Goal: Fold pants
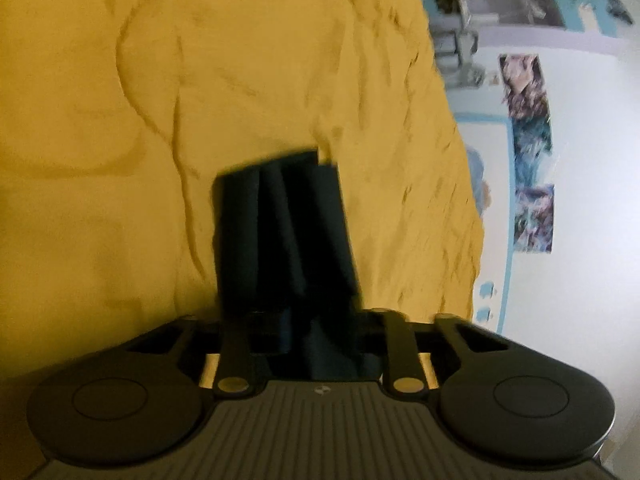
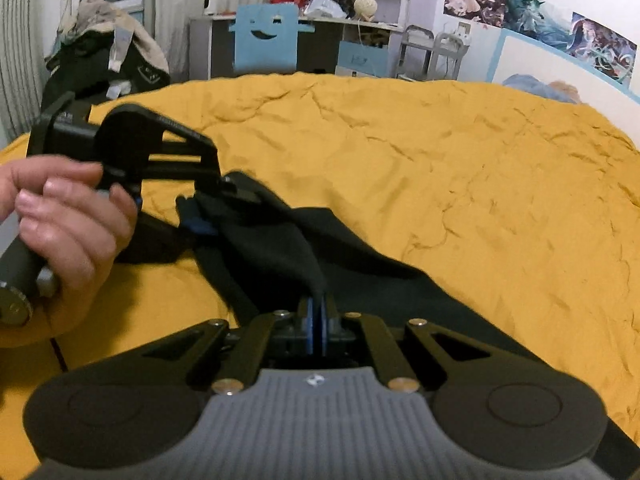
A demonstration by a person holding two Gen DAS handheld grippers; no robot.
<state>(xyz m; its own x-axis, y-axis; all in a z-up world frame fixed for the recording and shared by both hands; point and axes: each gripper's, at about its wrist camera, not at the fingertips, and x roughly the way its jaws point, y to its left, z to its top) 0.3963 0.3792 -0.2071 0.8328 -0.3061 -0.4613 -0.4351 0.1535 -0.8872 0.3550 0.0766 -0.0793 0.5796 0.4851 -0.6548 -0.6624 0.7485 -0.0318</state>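
Note:
Black pants (image 2: 288, 248) are lifted over a yellow bedspread (image 2: 460, 168). My right gripper (image 2: 319, 312) is shut on one part of their edge, its blue pads pressed together on the cloth. My left gripper (image 2: 228, 196), held by a hand at the left of the right wrist view, is shut on another part of the edge. In the left wrist view the pants (image 1: 280, 232) hang bunched in folds from the left gripper (image 1: 316, 344) above the bedspread (image 1: 160, 120). The rest of the pants trails down to the right onto the bed.
A pile of clothes (image 2: 104, 52) lies at the bed's far left. A blue chair (image 2: 266, 36), a desk and shelves (image 2: 360, 8) stand beyond the bed. A white wall with posters (image 1: 532, 152) runs along the bed's side.

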